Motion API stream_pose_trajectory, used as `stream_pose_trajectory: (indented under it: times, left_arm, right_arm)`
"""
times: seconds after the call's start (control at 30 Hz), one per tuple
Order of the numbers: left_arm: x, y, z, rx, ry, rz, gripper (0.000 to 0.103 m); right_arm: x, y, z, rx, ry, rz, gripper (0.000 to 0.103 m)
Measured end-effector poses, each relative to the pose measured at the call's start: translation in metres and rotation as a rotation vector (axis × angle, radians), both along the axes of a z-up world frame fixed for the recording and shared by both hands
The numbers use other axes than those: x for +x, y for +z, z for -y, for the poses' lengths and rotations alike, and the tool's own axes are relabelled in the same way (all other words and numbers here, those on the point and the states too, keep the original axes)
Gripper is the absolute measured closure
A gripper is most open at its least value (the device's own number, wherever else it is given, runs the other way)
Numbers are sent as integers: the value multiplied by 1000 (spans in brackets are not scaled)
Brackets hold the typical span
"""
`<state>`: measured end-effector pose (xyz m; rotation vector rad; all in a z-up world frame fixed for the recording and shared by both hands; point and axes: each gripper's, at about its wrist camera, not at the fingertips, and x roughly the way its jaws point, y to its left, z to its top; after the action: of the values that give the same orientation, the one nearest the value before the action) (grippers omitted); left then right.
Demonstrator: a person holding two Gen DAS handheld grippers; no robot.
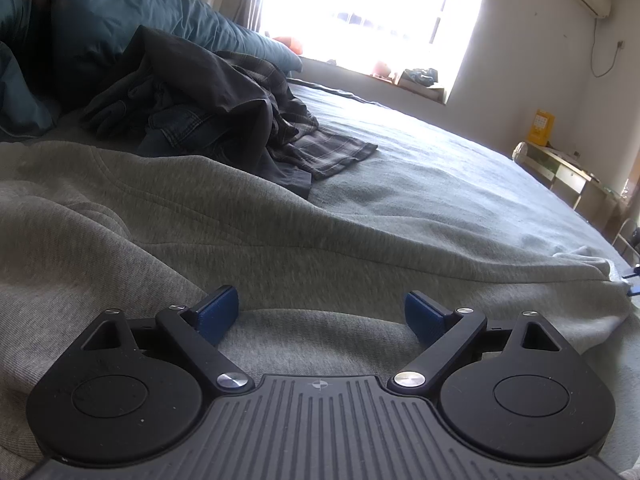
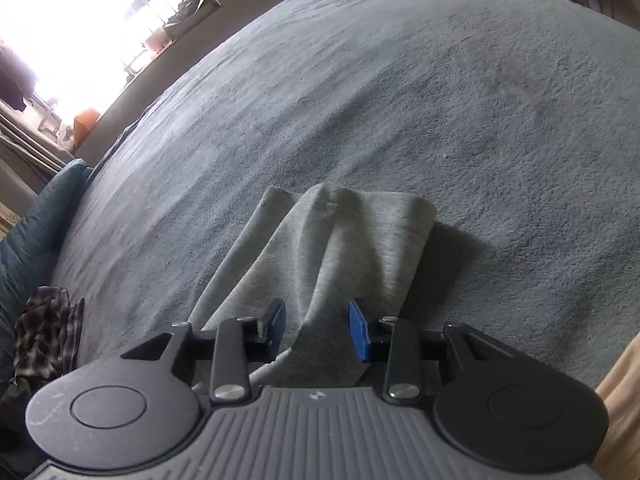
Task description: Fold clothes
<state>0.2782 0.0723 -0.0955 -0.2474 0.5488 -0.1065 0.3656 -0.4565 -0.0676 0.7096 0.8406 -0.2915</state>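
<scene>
A light grey sweatshirt-type garment [image 1: 240, 232] lies spread and rumpled across the blue-grey bed blanket [image 1: 440, 160]. My left gripper [image 1: 321, 315] sits low over its near part, jaws wide open, with only flat fabric under the blue pads. In the right wrist view a long end of the grey garment [image 2: 340, 248] stretches away to a stitched hem. My right gripper [image 2: 317, 327] straddles a raised fold of it. The jaws stand partly closed, and a gap still shows between each pad and the cloth.
A heap of dark clothes [image 1: 208, 104] with a plaid piece [image 1: 332, 152] lies behind the grey garment, and a teal duvet [image 1: 100, 20] behind that. The plaid cloth [image 2: 48, 328] shows at the right view's left edge. A desk [image 1: 568, 172] stands past the bed's far side.
</scene>
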Motion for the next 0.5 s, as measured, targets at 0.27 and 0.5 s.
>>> stream_pose_trajectory:
  times: [0.27,0.5]
  left_arm:
    - [-1,0,0,-6,0,0,11]
    - [-1,0,-5,-31,5,5,11]
  right_arm:
    - [18,-16,-7,-51,-11,-78,84]
    - [-31,36,-14,-47,-58,178,99]
